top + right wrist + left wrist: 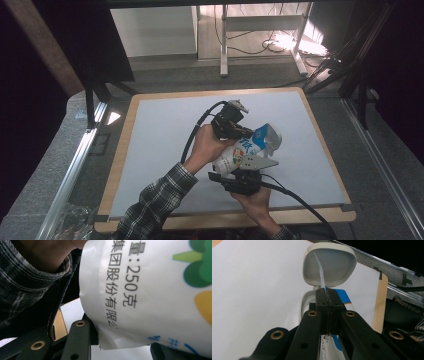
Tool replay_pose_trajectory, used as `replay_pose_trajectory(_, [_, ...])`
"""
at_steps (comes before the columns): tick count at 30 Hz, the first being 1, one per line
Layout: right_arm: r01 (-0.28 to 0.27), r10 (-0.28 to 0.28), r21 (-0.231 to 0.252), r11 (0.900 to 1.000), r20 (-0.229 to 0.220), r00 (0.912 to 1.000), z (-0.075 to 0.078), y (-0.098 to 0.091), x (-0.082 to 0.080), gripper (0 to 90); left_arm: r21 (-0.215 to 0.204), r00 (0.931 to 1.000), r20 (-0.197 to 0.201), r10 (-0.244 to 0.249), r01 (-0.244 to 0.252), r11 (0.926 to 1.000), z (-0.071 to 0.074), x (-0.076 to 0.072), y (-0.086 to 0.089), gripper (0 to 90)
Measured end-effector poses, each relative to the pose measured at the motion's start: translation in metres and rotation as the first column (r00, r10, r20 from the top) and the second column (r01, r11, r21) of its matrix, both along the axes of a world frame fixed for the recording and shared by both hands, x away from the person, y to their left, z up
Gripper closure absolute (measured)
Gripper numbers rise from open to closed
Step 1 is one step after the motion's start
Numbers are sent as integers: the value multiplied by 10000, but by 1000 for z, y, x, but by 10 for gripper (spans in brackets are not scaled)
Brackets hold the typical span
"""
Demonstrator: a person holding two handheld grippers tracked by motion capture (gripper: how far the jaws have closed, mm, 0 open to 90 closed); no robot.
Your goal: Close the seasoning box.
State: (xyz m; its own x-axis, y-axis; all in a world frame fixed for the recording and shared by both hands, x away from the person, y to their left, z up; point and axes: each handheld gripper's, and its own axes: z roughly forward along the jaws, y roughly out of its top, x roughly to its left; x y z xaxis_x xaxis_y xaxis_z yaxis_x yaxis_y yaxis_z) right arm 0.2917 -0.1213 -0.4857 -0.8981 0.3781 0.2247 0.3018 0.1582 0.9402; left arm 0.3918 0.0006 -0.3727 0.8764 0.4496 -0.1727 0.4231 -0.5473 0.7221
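A white bottle (248, 148) with blue and green print lies tilted above the middle of the white mat (160, 150), held between both grippers. My left gripper (239, 133) comes in from the far side. In the left gripper view it (327, 293) is shut on a thin white strip of the label (320, 271) that rises in front of the bottle's rounded white end (337, 267). My right gripper (242, 172) grips the bottle from the near side. In the right gripper view its black jaws (125, 348) flank the loose printed label (150, 297) on the bottle's body.
The mat lies on a wooden board (117, 165) with metal rails (75, 165) along both sides. The left forearm wears a plaid sleeve (155, 200). Cables (295, 197) trail from both grippers. Table legs and wires stand on the floor beyond the board.
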Motion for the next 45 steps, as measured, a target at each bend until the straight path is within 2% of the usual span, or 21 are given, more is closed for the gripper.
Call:
replay_pose_trajectory(42, [-19, 18, 87, 10000, 40, 10000, 2, 0, 0, 639, 47, 10000, -43, -25, 26, 10000, 1, 1, -2, 893])
replay_pose_trajectory(45, [-35, 34, 105, 9999, 49, 10000, 2, 0, 0, 639, 166, 9999, -33, -106, 107, 9998, 2, 1, -1, 893])
